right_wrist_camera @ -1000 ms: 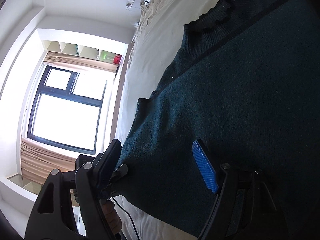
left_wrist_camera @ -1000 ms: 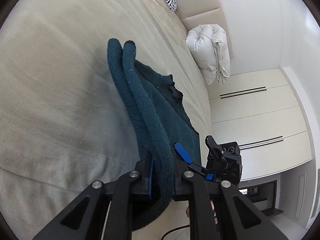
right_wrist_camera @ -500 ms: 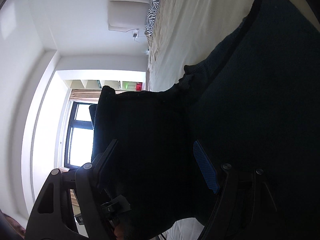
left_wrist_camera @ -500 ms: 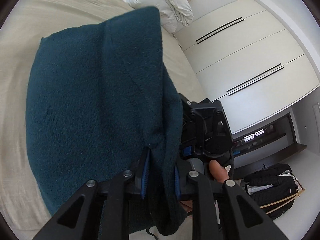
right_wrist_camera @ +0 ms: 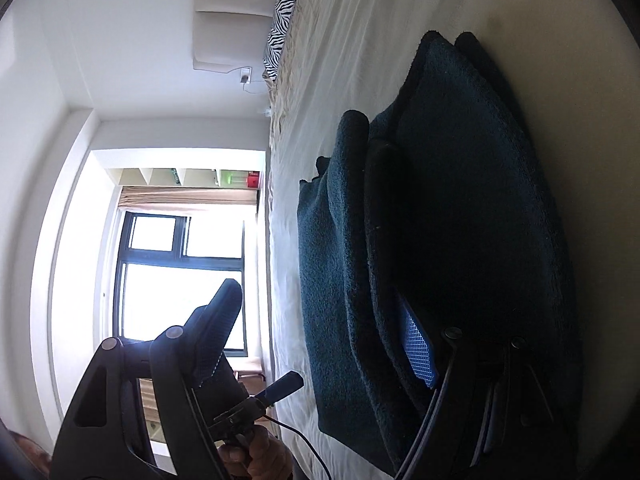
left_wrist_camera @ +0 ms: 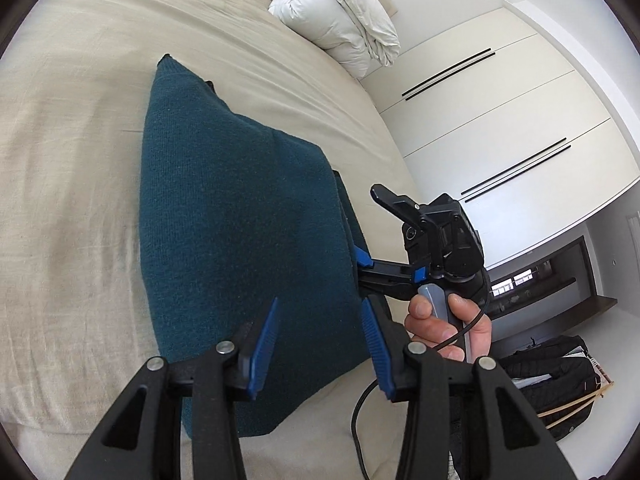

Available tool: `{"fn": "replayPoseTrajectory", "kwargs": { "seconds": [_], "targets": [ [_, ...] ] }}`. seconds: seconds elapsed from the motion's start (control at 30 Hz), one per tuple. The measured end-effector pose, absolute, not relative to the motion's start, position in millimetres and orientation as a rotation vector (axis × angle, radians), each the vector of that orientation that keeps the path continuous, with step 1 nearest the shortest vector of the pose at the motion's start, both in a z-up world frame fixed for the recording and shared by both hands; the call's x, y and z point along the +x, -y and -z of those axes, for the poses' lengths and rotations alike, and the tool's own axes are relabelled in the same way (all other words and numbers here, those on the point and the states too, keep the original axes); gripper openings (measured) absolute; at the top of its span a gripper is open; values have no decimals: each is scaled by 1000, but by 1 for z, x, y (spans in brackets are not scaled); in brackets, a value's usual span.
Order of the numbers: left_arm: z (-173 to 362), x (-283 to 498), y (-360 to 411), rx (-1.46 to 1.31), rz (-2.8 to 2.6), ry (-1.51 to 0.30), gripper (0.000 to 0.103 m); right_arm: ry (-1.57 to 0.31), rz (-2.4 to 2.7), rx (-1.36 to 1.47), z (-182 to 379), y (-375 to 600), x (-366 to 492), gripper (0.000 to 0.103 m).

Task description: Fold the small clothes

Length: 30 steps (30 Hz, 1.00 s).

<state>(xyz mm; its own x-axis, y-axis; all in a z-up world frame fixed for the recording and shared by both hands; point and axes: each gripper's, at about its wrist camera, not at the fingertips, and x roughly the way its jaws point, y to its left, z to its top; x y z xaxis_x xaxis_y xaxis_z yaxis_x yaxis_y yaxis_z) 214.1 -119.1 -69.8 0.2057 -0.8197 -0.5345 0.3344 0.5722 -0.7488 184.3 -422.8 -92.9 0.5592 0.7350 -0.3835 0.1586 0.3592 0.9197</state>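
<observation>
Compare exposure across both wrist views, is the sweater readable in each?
Left wrist: even light, sweater teal with visible knit, fisheye bending the wardrobe. Right wrist: backlit by the blown-out window, sweater nearly black, folds hard to separate.

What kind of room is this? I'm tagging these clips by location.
Most likely a bedroom: the teal sweater lies on a wide bed with a bundled white duvet and zebra-print pillow near the headboard, and built-in wardrobe doors stand alongside.
</observation>
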Motion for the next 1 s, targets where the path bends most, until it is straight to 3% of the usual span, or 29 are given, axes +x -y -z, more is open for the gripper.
{"fn": "replayPoseTrajectory", "kwargs": {
  "seconds": [0.1,0.17,0.23,0.7,1.0],
  "targets": [
    [81,210,113,-535,855,-1091,45,-1034,-381,1003,85,403,201,65],
    [82,211,115,-526,852,-1092,45,-1097,-343,937,87,391,211,26],
    [82,211,115,-525,848,-1090,49,-1116,-301,894,88,391,214,15],
    [63,205,150,-434,895,-1051,50,-1095,-236,859,51,468,194,12],
    [89,216,173,-393,872,-1125,50,-1091,-205,957,81,505,183,12]
  ]
}}
